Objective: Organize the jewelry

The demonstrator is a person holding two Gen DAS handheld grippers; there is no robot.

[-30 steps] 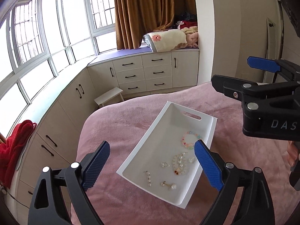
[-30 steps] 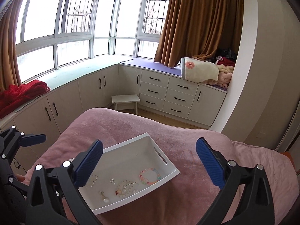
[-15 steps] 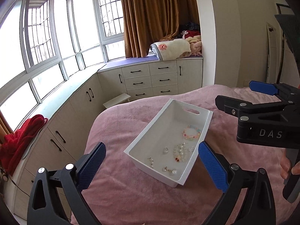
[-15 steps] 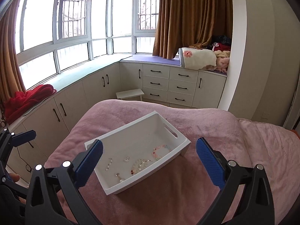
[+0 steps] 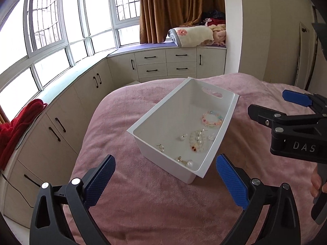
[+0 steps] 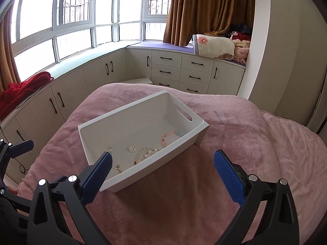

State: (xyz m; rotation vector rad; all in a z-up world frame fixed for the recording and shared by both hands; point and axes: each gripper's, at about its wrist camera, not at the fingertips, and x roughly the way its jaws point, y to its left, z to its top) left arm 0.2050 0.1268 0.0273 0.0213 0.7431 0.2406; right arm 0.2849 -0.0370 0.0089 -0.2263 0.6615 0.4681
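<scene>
The only writing I could read was "DAS", in pale letters on the black side of my right hand-held gripper [image 5: 294, 110], which poked in from the right edge of the left camera's view. Nothing else had a label or a brand.

My left hand-held gripper [image 5: 164, 176] had just been opening, and now its blue pads stood spread wide with nothing between them — only bed below. My right hand-held gripper, seen from its own camera, was spread wide too and held nothing.

A white bin [image 5: 161, 110] sat on the bed [image 5: 143, 204], which had a soft pink blanket on it. The bin had a slot handle cut in its far end wall. The jewelry lay loose on the bin's floor. There was a pastel bead bracelet [image 5: 212, 119] toward the far end, a pearl bracelet [image 5: 197, 141] with a little red bit in the middle, and small pearl earrings [image 5: 185, 162] near the front corner. Other tiny pieces lay beside them, too small to name.

The room was bright. Big windows [image 6: 71, 20] curved around it, with pale cabinets [image 6: 67, 94] and drawers under them, all with dark handles. Brown curtains [image 6: 208, 10] hung at the far end. A folded cream blanket with a pink flower [image 6: 214, 46] sat on the purple window seat, with more cloth piled beside it. A red cloth [image 6: 22, 89] lay on the ledge at the left — all crumpled up.
</scene>
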